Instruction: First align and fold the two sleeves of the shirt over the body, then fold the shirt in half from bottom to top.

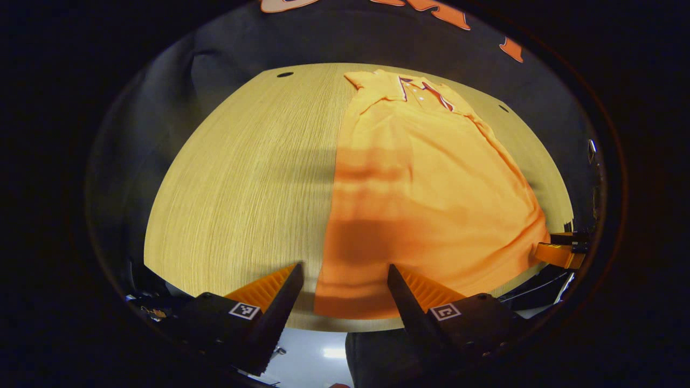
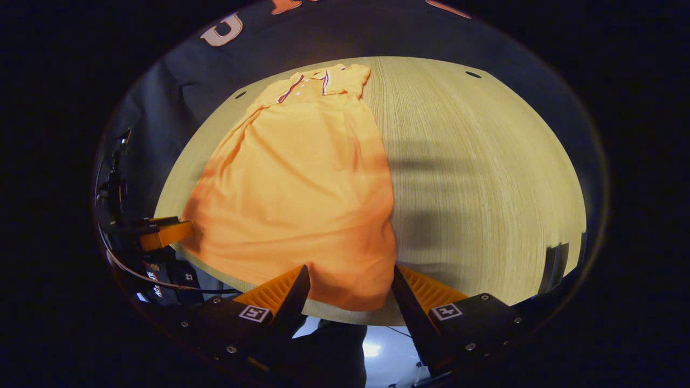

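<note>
An orange polo shirt (image 1: 426,188) lies flat on the wooden table (image 1: 242,178), collar (image 1: 426,91) at the far end and hem at the near edge. Both sleeves lie folded in over the body. My left gripper (image 1: 345,269) is open, its fingers straddling the shirt's near left hem corner, just above it. In the right gripper view the same shirt (image 2: 302,183) lies left of centre. My right gripper (image 2: 350,272) is open over the near right hem corner. The other gripper (image 2: 161,231) shows at the shirt's left hem; likewise the right one (image 1: 560,250) in the left gripper view.
The table (image 2: 485,178) has small dark holes (image 1: 284,74) near its far corners. Bare wood stretches on both sides of the shirt. Black cloth hangs behind the table. Cables and dark gear (image 2: 161,275) sit below the near table edge.
</note>
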`<state>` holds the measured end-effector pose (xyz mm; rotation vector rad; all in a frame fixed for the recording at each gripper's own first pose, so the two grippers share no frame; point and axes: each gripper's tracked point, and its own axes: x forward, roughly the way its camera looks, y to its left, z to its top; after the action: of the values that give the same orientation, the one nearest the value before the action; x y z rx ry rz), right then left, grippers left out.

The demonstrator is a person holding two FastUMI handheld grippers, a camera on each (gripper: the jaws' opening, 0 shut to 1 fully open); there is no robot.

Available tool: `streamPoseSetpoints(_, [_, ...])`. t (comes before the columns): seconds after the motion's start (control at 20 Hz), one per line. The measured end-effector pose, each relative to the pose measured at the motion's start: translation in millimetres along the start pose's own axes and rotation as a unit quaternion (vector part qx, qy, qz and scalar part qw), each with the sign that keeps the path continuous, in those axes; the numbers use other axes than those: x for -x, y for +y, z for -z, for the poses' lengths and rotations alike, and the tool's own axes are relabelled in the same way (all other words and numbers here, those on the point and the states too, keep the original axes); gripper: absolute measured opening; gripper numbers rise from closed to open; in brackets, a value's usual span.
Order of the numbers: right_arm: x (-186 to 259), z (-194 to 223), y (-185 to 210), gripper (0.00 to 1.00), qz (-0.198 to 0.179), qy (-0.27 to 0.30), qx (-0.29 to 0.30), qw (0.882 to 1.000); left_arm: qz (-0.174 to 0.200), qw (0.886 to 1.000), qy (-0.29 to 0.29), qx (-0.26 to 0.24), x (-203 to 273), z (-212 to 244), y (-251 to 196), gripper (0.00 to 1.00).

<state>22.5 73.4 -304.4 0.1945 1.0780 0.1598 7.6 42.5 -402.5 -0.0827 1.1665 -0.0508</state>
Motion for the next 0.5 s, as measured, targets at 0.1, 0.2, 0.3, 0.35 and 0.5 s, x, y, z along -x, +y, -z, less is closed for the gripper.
streamPoseSetpoints(0.1, [-3, 0, -2, 0.9, 0.012, 0.002, 0.018, 1.0, 0.004, 1.0, 0.0, -0.016, -3, -1, -4, 0.96])
streamPoseSetpoints(0.2, [-4, 1, -6, 0.82, 0.026, 0.007, 0.029, 0.999, 0.003, 1.0, 0.012, -0.016, -3, 0, -8, 0.96])
streamPoseSetpoints(0.3, [-4, 1, -14, 0.67, 0.046, 0.009, 0.032, 0.998, 0.008, 1.0, 0.011, -0.022, 0, 4, -20, 0.82])
streamPoseSetpoints(0.35, [-4, 3, -16, 0.55, 0.05, 0.011, 0.033, 0.998, 0.012, 1.0, 0.005, -0.026, 3, 3, -28, 0.76])
streamPoseSetpoints(0.5, [-5, 8, -5, 0.16, 0.007, 0.023, -0.018, 1.0, 0.013, 0.999, 0.011, -0.038, 3, 10, -43, 0.11])
